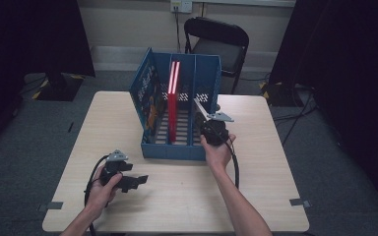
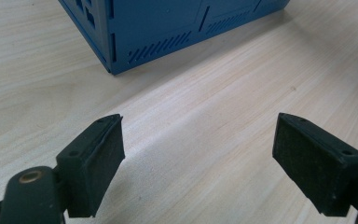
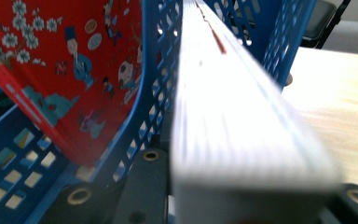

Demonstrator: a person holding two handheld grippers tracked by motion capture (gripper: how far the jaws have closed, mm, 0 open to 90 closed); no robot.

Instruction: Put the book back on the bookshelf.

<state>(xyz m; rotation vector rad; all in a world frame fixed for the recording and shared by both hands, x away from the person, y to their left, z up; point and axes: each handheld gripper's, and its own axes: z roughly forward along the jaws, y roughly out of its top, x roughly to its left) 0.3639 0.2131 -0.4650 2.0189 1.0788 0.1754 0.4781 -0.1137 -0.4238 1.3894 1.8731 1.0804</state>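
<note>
High view: a book (image 1: 198,110) is being held by the right gripper (image 1: 207,124) in the right slot of the blue rack (image 1: 150,93), right of a red book (image 1: 173,105). Left gripper view: the left gripper (image 2: 198,154) is being held wide apart above the table (image 2: 205,93). Right gripper view: the book's pale page edge (image 3: 233,116) is being clamped between the jaws.

I find the file rack (image 1: 177,142) standing mid-table (image 1: 256,196), a book (image 1: 173,105) upright in its middle compartment. My right gripper (image 1: 207,120) holds a second book (image 3: 242,121) in the rightmost compartment. My left gripper (image 1: 135,181) sits near-left, well apart from the rack.
</note>
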